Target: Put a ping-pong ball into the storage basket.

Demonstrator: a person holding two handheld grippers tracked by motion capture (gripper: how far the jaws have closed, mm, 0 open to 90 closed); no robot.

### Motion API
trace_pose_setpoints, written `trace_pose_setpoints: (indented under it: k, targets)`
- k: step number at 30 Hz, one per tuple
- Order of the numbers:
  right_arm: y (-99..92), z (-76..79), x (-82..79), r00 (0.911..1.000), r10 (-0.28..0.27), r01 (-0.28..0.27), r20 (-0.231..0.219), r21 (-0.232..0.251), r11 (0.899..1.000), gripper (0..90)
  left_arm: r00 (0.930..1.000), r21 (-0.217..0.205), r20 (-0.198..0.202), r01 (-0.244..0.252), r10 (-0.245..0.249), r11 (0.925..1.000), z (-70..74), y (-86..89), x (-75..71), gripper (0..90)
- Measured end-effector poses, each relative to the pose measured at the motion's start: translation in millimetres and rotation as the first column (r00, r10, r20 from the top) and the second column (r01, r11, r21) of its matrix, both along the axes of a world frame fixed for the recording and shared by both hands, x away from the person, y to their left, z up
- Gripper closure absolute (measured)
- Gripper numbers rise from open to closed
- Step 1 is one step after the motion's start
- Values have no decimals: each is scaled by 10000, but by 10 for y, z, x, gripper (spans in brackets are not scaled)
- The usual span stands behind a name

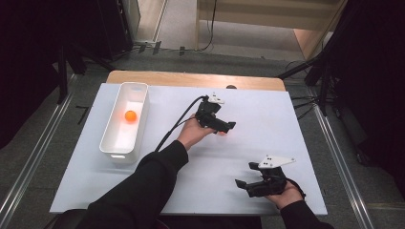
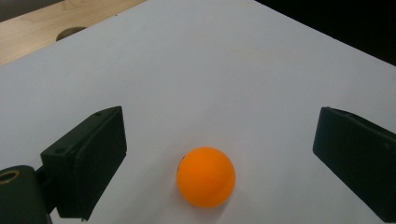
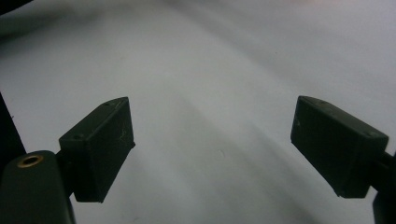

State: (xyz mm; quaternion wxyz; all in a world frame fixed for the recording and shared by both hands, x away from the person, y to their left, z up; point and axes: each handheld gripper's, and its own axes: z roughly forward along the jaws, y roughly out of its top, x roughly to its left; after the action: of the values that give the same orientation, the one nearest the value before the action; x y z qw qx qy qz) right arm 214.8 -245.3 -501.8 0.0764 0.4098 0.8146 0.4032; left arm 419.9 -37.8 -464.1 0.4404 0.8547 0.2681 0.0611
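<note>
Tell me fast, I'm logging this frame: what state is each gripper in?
Left gripper: open, jaws either side of an orange ball on the table, not touching it.
Right gripper: open, holding nothing.

Readable text: none.
Orange ball (image 2: pixel 206 177): a small dark mark at its left edge, too small to read.
White bin (image 1: pixel 125 143): no label.
Table (image 1: pixel 267 119): white surface unmarked.

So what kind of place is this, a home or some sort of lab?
Probably a lab or recording workspace, not a home: a table covered in plain white sheet, dark stand legs and cables on a grey floor, and a person holding a cabled tool in each hand.
</note>
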Motion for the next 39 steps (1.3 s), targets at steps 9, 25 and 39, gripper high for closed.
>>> trace_pose_setpoints:
  k: [9, 25, 39]
  targets:
    - [-1, 2, -2, 10000, 21, -21, 11, 4, 10000, 118, 10000, -108, -55, 59, -59, 9999, -26, -15, -6, 31]
    - [1, 2, -6, 10000, 18, -18, -7, -5, 10000, 118, 9999, -175, -60, 111, -112, 9998, -113, -13, -15, 31]
    - [-2, -2, -3, 10000, 65, -64, 26, -83, 9999, 118, 10000, -73, -89, -19, 18, 10000, -225, 14, -16, 32]
